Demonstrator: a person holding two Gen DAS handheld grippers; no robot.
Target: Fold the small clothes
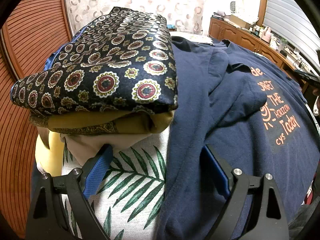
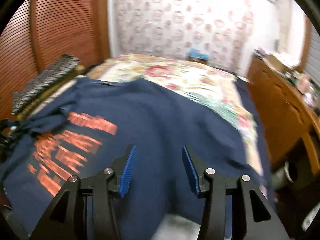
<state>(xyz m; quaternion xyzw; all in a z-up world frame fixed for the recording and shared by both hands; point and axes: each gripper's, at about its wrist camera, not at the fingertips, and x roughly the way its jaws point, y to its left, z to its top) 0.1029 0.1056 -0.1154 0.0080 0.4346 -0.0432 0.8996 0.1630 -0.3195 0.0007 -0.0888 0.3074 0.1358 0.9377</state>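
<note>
Three folded cloths (image 1: 96, 76) sit stacked on the bed (image 1: 128, 180). One navy shirt (image 1: 230, 104) lies beside them, rumpled, not yet folded. Left gripper (image 1: 158, 172) gapes wide, right gripper (image 2: 158, 170) half open, both empty.

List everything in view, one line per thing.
T-shirt: one, navy with orange print, spread out on the bed, right of the stack.
Scarf: one, dark with medallion pattern, folded, top of the stack.
Mustard cloth: one, folded, under the scarf.
Beige cloth: one, bottom of the stack.
Leaf-print cover: one, white and green, under the stack and the shirt.
Floral bedspread: one, pale with red flowers, beyond the shirt.
Curtain: one, white with ring pattern, at the back.
Slatted door: one, reddish wood, left.
Cabinet: one, wood, right, cluttered top.
Left gripper: one, black with blue pads, open, nothing between them.
Right gripper: one, same colours, open above the shirt.
</note>
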